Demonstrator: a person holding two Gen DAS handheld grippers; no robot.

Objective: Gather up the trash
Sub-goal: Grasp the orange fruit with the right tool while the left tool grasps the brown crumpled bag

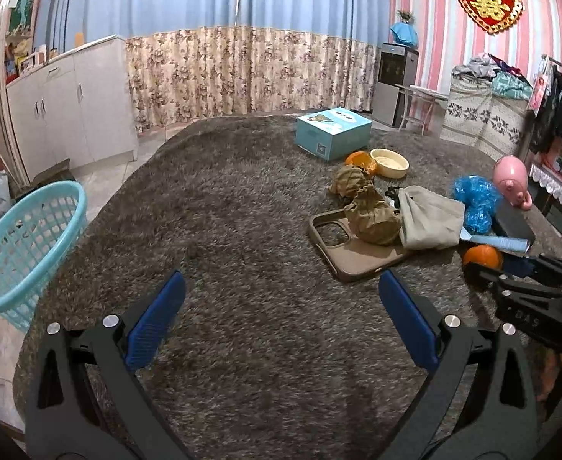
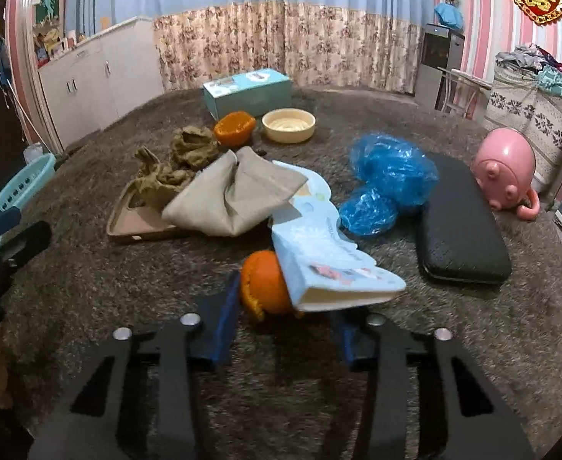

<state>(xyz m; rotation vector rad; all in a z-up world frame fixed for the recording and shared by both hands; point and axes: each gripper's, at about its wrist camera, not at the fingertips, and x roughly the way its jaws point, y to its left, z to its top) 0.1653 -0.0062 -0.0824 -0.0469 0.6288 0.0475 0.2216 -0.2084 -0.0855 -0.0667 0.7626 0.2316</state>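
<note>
An orange peel point(image 2: 263, 287) lies on the shaggy grey-brown rug point(image 2: 89, 268), right in front of the right gripper point(image 2: 286, 316). The gripper's blue pads stand on either side of it: the left pad touches the peel's side, while the right pad is hidden under a light blue booklet point(image 2: 334, 264) that leans over the peel, so I cannot tell whether the jaws actually pinch it. The jaws are partly drawn in, not wide.

Behind the booklet sits a beige cloth pouch point(image 2: 235, 195), and to its left a brown phone case point(image 2: 139, 222) with crumpled brown paper point(image 2: 173, 165) resting partly on it. A second orange peel half point(image 2: 235, 126) lies farther back beside a cream bowl point(image 2: 288, 124), with a light blue box point(image 2: 248, 92) behind them. To the right are crumpled blue plastic point(image 2: 388, 180), a black case point(image 2: 461, 226) and a pink round toy point(image 2: 505, 168).

The left gripper point(image 1: 281, 318) hangs over bare rug with its jaws wide apart and nothing between them. A turquoise basket point(image 1: 24, 237) stands tilted at the rug's left edge, well apart from the peel. Flowered curtains point(image 1: 242, 69) and white cabinets point(image 1: 70, 103) line the far side.
</note>
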